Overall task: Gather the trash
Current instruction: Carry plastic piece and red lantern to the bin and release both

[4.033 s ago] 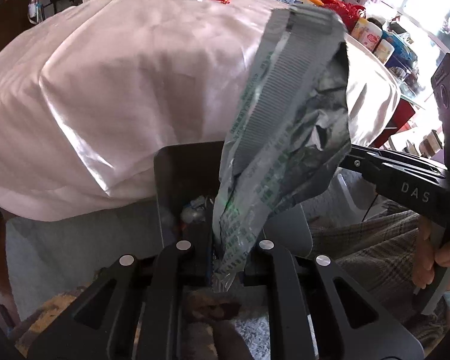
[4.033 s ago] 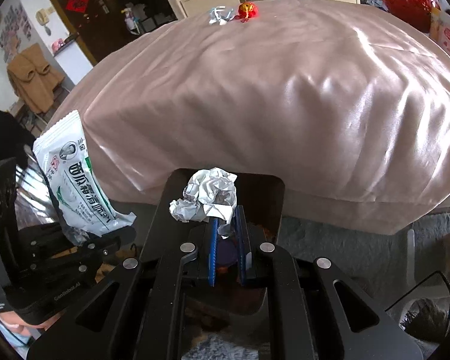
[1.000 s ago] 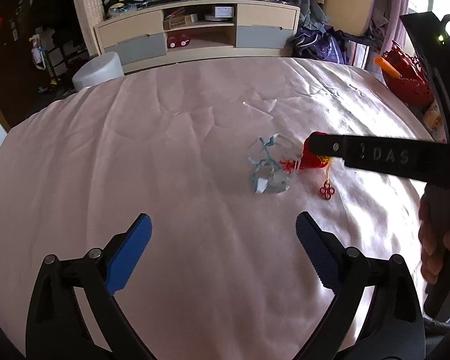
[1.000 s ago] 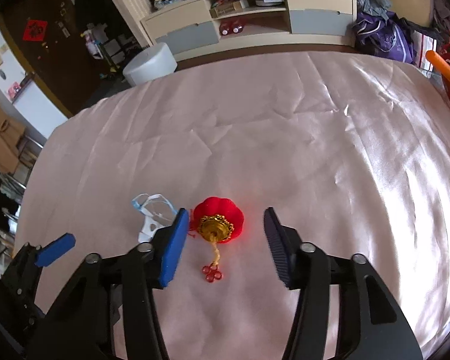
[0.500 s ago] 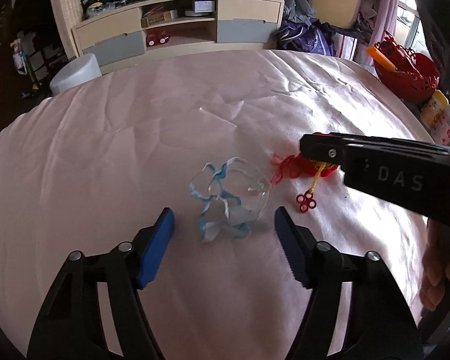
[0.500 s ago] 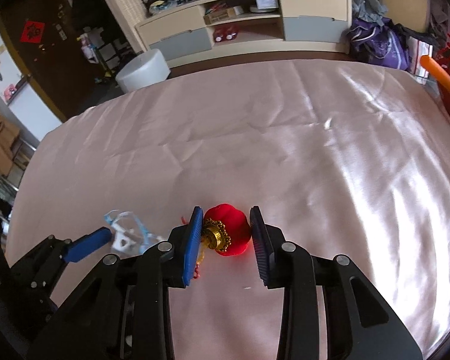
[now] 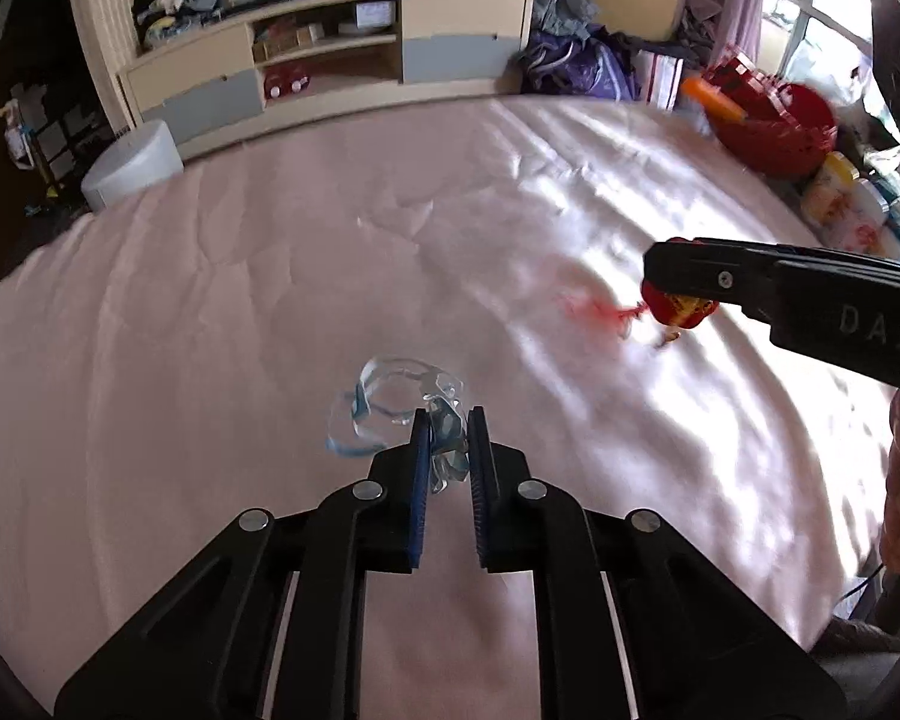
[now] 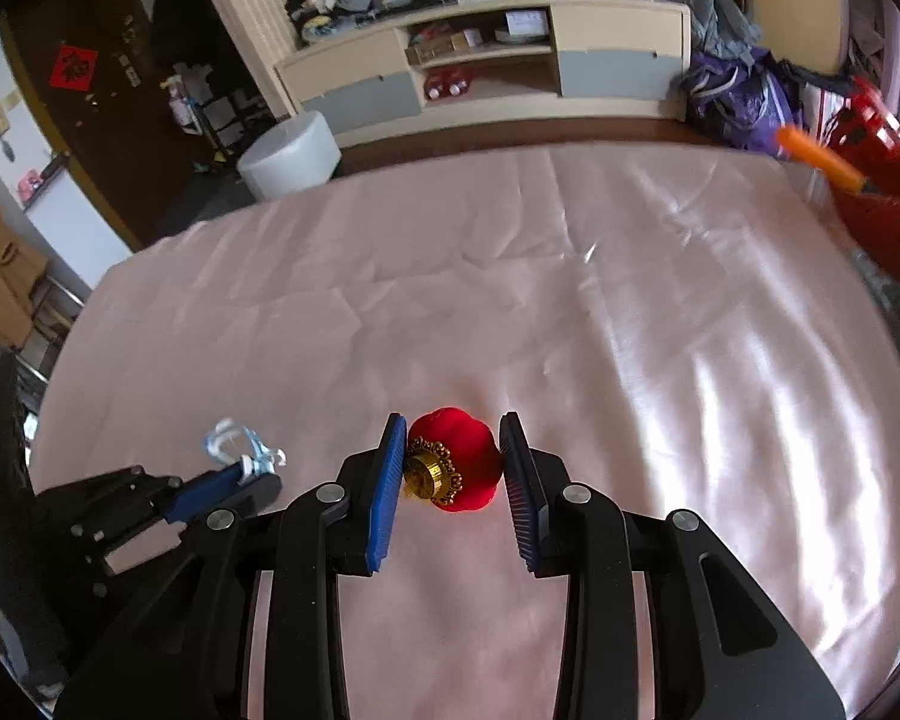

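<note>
My left gripper [image 7: 448, 420] is shut on a crumpled clear plastic wrapper with blue edges [image 7: 390, 402] and holds it just over the pink bedcover [image 7: 210, 300]. It also shows in the right wrist view [image 8: 237, 450]. My right gripper [image 8: 453, 429] is shut on a small red lantern ornament with a gold cap [image 8: 456, 459]. In the left wrist view the lantern [image 7: 678, 306] sits under the right gripper's arm, its red tassel [image 7: 594, 306] trailing left and blurred.
A cream and grey low cabinet [image 8: 480, 60] stands beyond the bed. A white round stool [image 8: 288, 156] is at the bed's far left. A red basket [image 7: 774, 120] and bottles [image 7: 840, 198] stand at the right edge.
Both grippers have closed: the left on the clear wrapper, the right on the red lantern. The lantern has moved right, away from the wrapper. Earlier, foil and a packet went into a dark bin.
</note>
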